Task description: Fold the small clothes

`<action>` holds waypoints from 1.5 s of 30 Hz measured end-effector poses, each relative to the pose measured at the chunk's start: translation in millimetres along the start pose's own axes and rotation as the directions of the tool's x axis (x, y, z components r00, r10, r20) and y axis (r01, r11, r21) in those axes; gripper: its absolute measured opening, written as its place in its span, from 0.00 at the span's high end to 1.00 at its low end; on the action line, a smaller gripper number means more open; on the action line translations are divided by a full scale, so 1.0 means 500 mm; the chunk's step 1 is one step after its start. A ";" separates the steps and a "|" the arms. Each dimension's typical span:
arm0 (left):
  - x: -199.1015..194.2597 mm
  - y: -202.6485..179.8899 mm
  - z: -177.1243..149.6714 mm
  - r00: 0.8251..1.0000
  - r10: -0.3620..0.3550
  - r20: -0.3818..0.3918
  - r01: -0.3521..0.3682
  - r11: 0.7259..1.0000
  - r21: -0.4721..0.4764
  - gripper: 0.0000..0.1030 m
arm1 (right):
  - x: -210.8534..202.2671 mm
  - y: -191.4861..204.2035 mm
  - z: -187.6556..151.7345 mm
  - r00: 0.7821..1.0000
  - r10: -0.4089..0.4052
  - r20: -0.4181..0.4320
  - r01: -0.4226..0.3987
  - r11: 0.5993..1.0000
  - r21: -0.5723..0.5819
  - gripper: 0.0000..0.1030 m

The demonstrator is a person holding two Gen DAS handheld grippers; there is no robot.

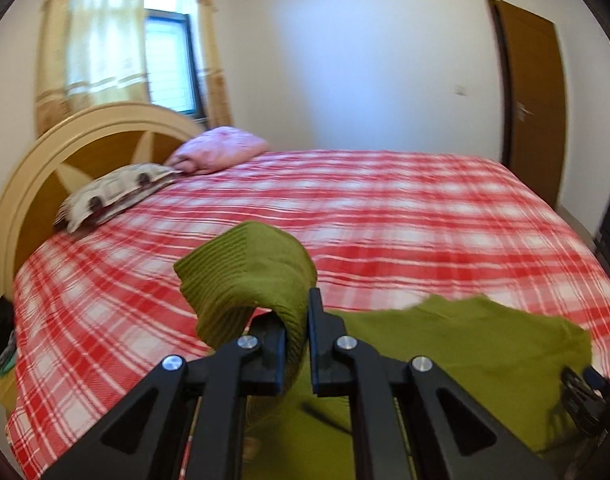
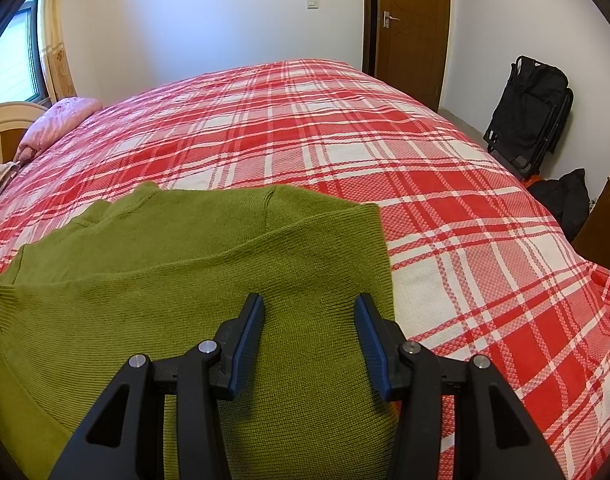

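1. Nearest the left wrist camera, the left gripper (image 1: 296, 340) has its fingers closed on a ribbed end of the green sweater (image 2: 209, 280), apparently a sleeve cuff (image 1: 245, 276), which arches up off the bed (image 2: 465, 208).
2. Over on the right, the right gripper (image 2: 309, 336) hangs over the sweater's right portion with its fingers spread wide and nothing between them.
3. Most of the sweater lies flat on the red plaid cover at the bed's near edge, well apart from the pillows (image 1: 117, 196) by the headboard (image 1: 65, 148).
4. One layer already seems laid across the body on the right side, its straight edge running towards the bed's near edge, so I judge one side fold done.
5. Left to do, as I read it: lay the lifted sleeve over the body, then fold the length in half. Whether further clothes wait cannot be told.
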State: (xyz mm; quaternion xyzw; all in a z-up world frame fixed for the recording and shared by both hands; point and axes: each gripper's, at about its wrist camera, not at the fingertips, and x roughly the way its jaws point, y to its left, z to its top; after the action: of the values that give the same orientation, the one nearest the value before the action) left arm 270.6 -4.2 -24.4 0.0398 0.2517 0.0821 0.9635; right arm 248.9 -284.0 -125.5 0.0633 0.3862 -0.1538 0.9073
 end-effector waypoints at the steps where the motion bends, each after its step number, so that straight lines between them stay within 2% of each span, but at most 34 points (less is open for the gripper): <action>1: -0.002 -0.016 -0.003 1.000 -0.013 -0.005 0.013 1.000 0.013 0.91 | 0.000 -0.001 0.000 1.000 0.002 0.000 -0.002 1.000 0.001 0.52; 8: -0.006 -0.144 -0.049 0.995 -0.088 -0.048 0.094 0.987 0.132 0.91 | 0.001 -0.006 0.000 1.000 0.020 0.003 -0.020 1.000 0.014 0.52; 13: 0.008 -0.233 -0.116 0.986 -0.122 -0.118 0.147 0.959 0.242 0.91 | 0.001 -0.006 0.000 1.000 0.023 0.003 -0.023 1.000 0.015 0.51; 15: 0.022 -0.256 -0.144 0.974 -0.141 -0.179 0.187 0.942 0.280 0.90 | 0.001 -0.006 0.000 1.000 0.021 0.003 -0.021 1.000 0.015 0.51; 16: 0.029 -0.265 -0.156 0.966 -0.143 -0.215 0.205 0.933 0.296 0.84 | 0.001 -0.006 0.000 1.000 0.020 0.003 -0.020 1.000 0.014 0.51; 18: 0.034 -0.272 -0.175 0.952 -0.155 -0.265 0.236 0.920 0.312 0.83 | 0.001 -0.006 0.000 1.000 0.020 0.002 -0.020 1.000 0.013 0.51; 20: 0.017 -0.266 -0.182 0.944 -0.179 -0.276 0.266 0.908 0.323 0.79 | 0.001 -0.006 0.000 1.000 0.021 0.002 -0.021 1.000 0.013 0.51; 21: 0.007 -0.261 -0.182 0.942 -0.190 -0.275 0.278 0.903 0.327 0.74 | 0.002 -0.005 0.000 1.000 0.020 0.001 -0.020 1.000 0.011 0.51; 22: -0.007 -0.251 -0.180 0.937 -0.209 -0.279 0.297 0.898 0.324 0.55 | 0.002 -0.003 0.000 1.000 0.023 -0.001 -0.023 1.000 0.007 0.48; 23: -0.022 -0.236 -0.179 0.930 -0.232 -0.285 0.318 0.896 0.311 0.30 | 0.004 -0.001 0.000 1.000 0.027 -0.005 -0.027 1.000 0.000 0.44; 24: -0.039 -0.215 -0.176 0.927 -0.249 -0.281 0.329 0.899 0.288 0.21 | 0.005 0.003 0.001 0.999 0.033 -0.012 -0.033 0.999 -0.013 0.42; 25: -0.056 -0.191 -0.172 0.928 -0.263 -0.263 0.331 0.907 0.261 0.17 | 0.006 0.008 0.003 0.999 0.031 -0.021 -0.032 0.999 -0.026 0.39; 27: -0.080 -0.141 -0.165 0.933 -0.270 -0.238 0.324 0.918 0.227 0.16 | -0.007 0.021 0.009 1.000 0.001 -0.028 -0.003 0.999 -0.050 0.39; 28: -0.083 -0.115 -0.162 0.938 -0.256 -0.234 0.306 0.928 0.211 0.16 | -0.027 0.027 0.010 1.000 0.023 -0.004 -0.023 0.999 -0.035 0.39; 31: -0.068 -0.035 -0.160 0.953 -0.204 -0.226 0.239 0.961 0.137 0.16 | -0.096 0.068 0.010 0.979 0.191 0.076 -0.190 0.982 -0.018 0.39; 33: -0.049 0.029 -0.165 0.960 -0.149 -0.235 0.171 0.982 0.076 0.16 | -0.125 0.136 0.008 0.964 0.255 0.073 -0.246 0.963 -0.113 0.39; 36: -0.015 0.083 -0.179 0.957 -0.091 -0.275 0.100 0.995 0.020 0.17 | -0.158 0.246 -0.011 0.951 0.302 0.071 -0.267 0.914 -0.306 0.39; 38: 0.004 0.118 -0.188 0.952 -0.061 -0.300 0.059 0.998 -0.015 0.17 | -0.166 0.336 -0.038 0.962 0.253 0.099 -0.177 0.860 -0.479 0.39; 39: 0.013 0.127 -0.191 0.948 -0.049 -0.313 0.042 0.999 -0.030 0.17 | -0.160 0.361 -0.044 0.970 0.221 0.102 -0.136 0.840 -0.525 0.39; 40: 0.024 0.133 -0.194 0.943 -0.039 -0.329 0.026 0.999 -0.042 0.17 | -0.139 0.399 -0.060 0.982 0.167 0.092 -0.080 0.799 -0.595 0.39; 42: 0.039 0.141 -0.197 0.935 -0.020 -0.355 0.001 0.999 -0.053 0.17 | -0.100 0.431 -0.079 0.992 0.101 0.073 -0.028 0.753 -0.657 0.39; 43: 0.041 0.149 -0.198 0.933 -0.014 -0.361 -0.006 0.999 -0.053 0.17 | -0.082 0.439 -0.085 0.995 0.054 0.088 0.019 0.741 -0.671 0.39; 44: 0.043 0.154 -0.199 0.931 -0.005 -0.365 -0.016 0.998 -0.054 0.17 | -0.071 0.438 -0.081 0.994 0.043 0.103 0.037 0.741 -0.670 0.39; 45: 0.051 0.157 -0.199 0.929 0.003 -0.371 -0.025 0.998 -0.053 0.17 | -0.068 0.430 -0.070 0.993 0.056 0.106 0.027 0.760 -0.650 0.39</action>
State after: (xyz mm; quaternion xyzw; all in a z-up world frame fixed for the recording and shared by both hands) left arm 232.8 80.9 -113.9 -0.0021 0.4261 0.1023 0.8989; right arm 273.3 -64.8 -126.3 -0.2613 0.3601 -0.0067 0.8955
